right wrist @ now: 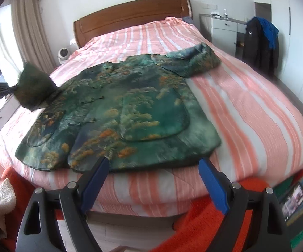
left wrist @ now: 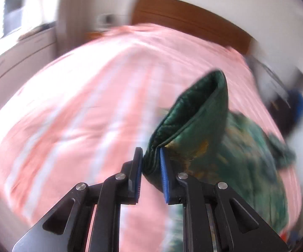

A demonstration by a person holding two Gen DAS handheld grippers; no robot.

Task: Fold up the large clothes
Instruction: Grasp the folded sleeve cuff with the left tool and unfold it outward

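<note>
A large green jacket with orange and teal print (right wrist: pixel 120 113) lies spread on the bed, one sleeve (right wrist: pixel 191 61) stretched toward the far right. My left gripper (left wrist: pixel 150 153) is shut on the cuff of the other sleeve (left wrist: pixel 195 113) and holds it lifted above the bed; this lifted sleeve (right wrist: pixel 33 88) shows at the left in the right wrist view. My right gripper (right wrist: pixel 153 163) is open and empty, hovering at the foot of the bed just short of the jacket's hem.
The bed has a pink and white striped cover (right wrist: pixel 245 109) and a wooden headboard (right wrist: pixel 130 14). A white cabinet (right wrist: pixel 224 31) and hanging dark clothes (right wrist: pixel 260 42) stand at the right. An orange blanket (right wrist: pixel 203 220) and a phone (right wrist: pixel 294 199) lie below the bed's foot.
</note>
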